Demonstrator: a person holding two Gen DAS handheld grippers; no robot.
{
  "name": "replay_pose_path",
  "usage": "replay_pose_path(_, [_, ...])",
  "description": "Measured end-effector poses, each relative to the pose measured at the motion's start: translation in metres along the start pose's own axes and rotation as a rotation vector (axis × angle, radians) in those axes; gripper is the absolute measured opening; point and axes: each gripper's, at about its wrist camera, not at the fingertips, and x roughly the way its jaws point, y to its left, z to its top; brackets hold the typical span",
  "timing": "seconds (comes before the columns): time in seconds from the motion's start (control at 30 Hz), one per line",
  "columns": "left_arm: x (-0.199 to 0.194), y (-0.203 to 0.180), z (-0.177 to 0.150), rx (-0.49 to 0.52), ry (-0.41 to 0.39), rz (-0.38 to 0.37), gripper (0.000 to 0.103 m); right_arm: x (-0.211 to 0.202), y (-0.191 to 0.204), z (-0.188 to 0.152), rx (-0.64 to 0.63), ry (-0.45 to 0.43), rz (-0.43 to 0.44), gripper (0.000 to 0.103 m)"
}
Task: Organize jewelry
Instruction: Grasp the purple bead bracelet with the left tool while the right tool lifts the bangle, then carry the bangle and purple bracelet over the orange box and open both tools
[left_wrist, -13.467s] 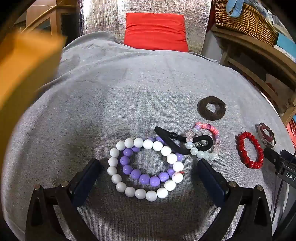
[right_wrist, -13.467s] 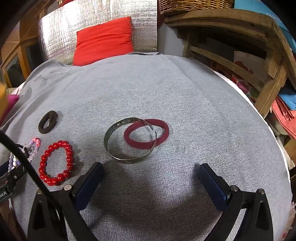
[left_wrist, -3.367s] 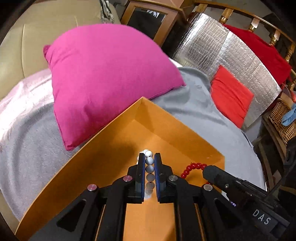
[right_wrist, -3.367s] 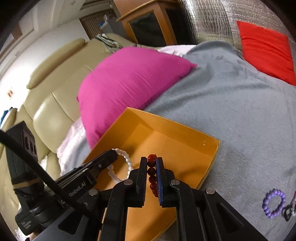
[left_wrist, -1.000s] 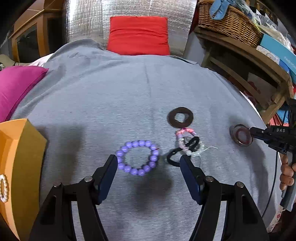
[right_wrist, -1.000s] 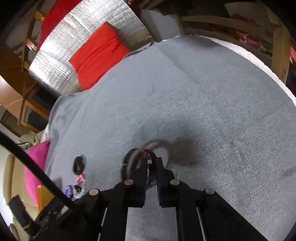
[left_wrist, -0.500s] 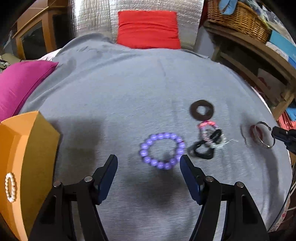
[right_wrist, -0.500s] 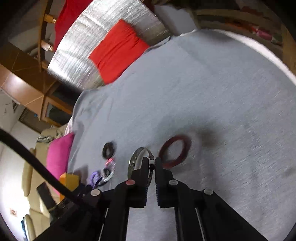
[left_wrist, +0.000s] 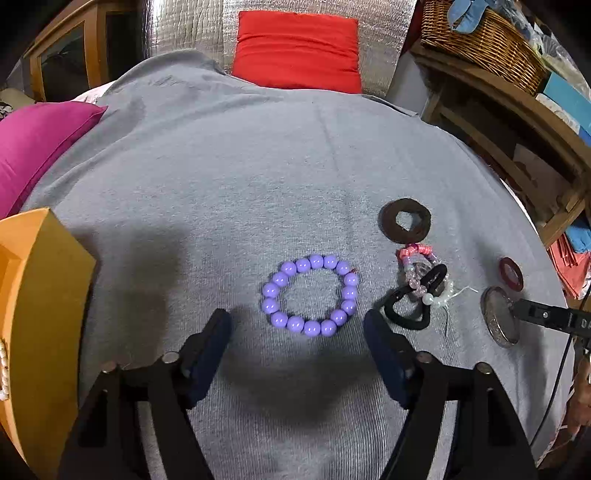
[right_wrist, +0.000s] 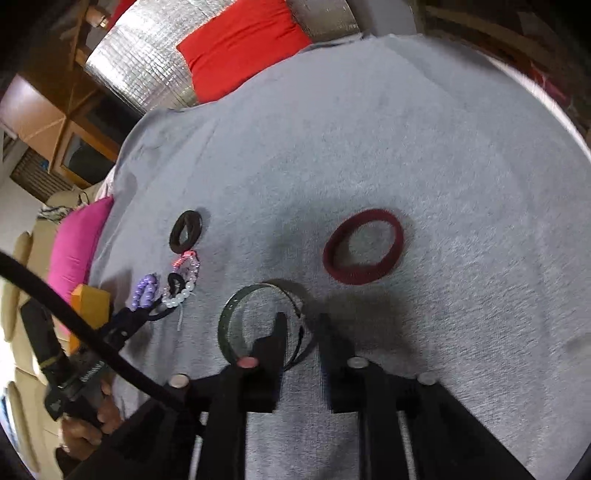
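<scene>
The left tool (left_wrist: 297, 334) is held wide apart above the purple bead bracelet (left_wrist: 309, 294), which lies untouched on the grey cloth (left_wrist: 240, 177). Only this view shows the orange box (left_wrist: 40, 295) wall in full. In the right wrist view, the right tool (right_wrist: 300, 325), its jaws just parted, straddles the metal bangle's (right_wrist: 226, 325) rim; the maroon band (right_wrist: 364, 246) lies apart beyond.

Open grey cloth (left_wrist: 258, 166) ahead of purple bead bracelet (left_wrist: 309, 295), well clear. To its right, a tangle of black hair tie (left_wrist: 410, 314) and pale beads (left_wrist: 424, 273), brown scrunchie (left_wrist: 405, 220) beyond. Orange box (left_wrist: 40, 295) walls off the left. Metal bangle (right_wrist: 236, 317) stands on edge, seemingly, near maroon band (right_wrist: 364, 246); bare cloth right of that.
</scene>
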Motion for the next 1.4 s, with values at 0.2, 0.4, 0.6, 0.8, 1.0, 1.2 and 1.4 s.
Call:
replay_pose_path(0.2, [0.006,-0.004,-0.002,0.030,-0.046,0.014,0.074,0.009,0.019,-0.007,-0.148,-0.050,-0.088,0.021])
replay_pose_path(0.4, [0.000,-0.003,-0.003,0.040,-0.075,-0.032,0.019,0.006,0.041,-0.013,-0.265,-0.118,-0.162,0.004])
replay_pose_path(0.6, [-0.018,-0.001,-0.001,0.024,-0.123,-0.046,0.009,-0.015,0.051,-0.012,-0.285,-0.209,-0.121,0.004])
replay_pose_path(0.8, [-0.047,0.002,0.001,0.004,-0.178,-0.081,0.009,-0.034,0.061,-0.013,-0.272,-0.263,-0.049,0.004])
replay_pose_path(1.0, [-0.096,0.004,-0.008,-0.013,-0.257,-0.113,0.009,-0.042,0.076,-0.017,-0.272,-0.293,0.000,0.004])
replay_pose_path(1.2, [-0.161,0.029,-0.029,-0.100,-0.323,-0.105,0.009,-0.054,0.115,-0.032,-0.331,-0.325,0.052,0.004])
replay_pose_path(1.4, [-0.245,0.090,-0.060,-0.161,-0.397,0.014,0.009,-0.059,0.191,-0.060,-0.458,-0.311,0.143,0.004])
